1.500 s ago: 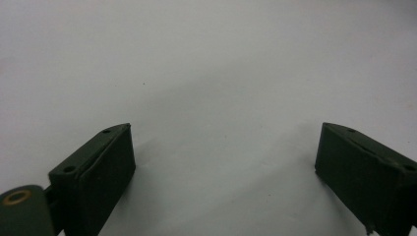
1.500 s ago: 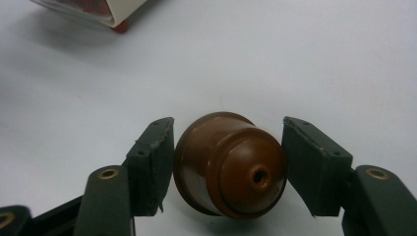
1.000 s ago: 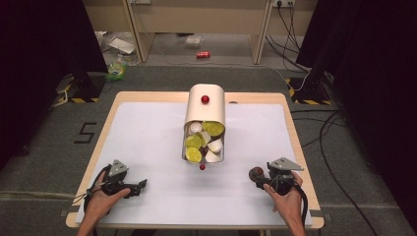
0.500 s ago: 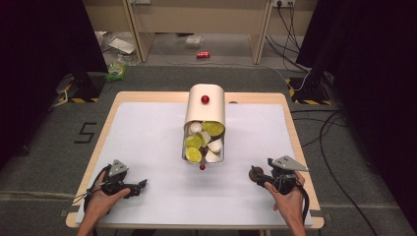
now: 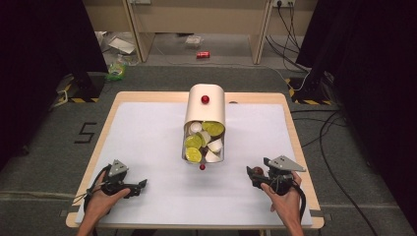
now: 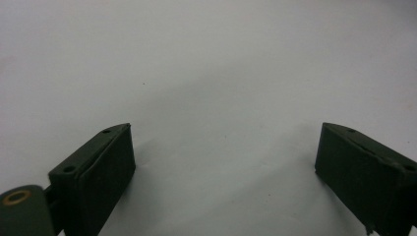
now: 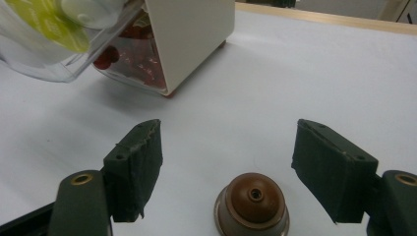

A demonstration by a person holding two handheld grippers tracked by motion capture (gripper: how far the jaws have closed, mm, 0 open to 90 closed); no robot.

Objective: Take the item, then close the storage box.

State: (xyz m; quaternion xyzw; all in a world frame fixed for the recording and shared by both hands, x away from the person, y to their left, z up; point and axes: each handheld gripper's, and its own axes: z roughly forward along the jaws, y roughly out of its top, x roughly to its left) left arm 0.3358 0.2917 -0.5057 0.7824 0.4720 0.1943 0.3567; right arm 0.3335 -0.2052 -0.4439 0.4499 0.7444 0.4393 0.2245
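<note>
At five o'clock on the table in the high view, the right gripper straddles a brown capsule, left gripper spread at seven; in its own view, the jaws have just been opening, capsule free between them, dispenser toward eleven.

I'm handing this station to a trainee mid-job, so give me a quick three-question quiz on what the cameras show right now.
1. True or false: the right gripper is clamped on the brown capsule.
2. What lies between the left gripper's jaws?
A. a lime slice
B. bare white table cover
C. a red knob
3. Which way does the open drawer of the cream dispenser face, toward the person or away?

Key
1. False: the jaws have just been opening, and the capsule sits on the table between them, with gaps on both sides.
2. B.
3. Toward the person; green and white capsules show in it.
</note>
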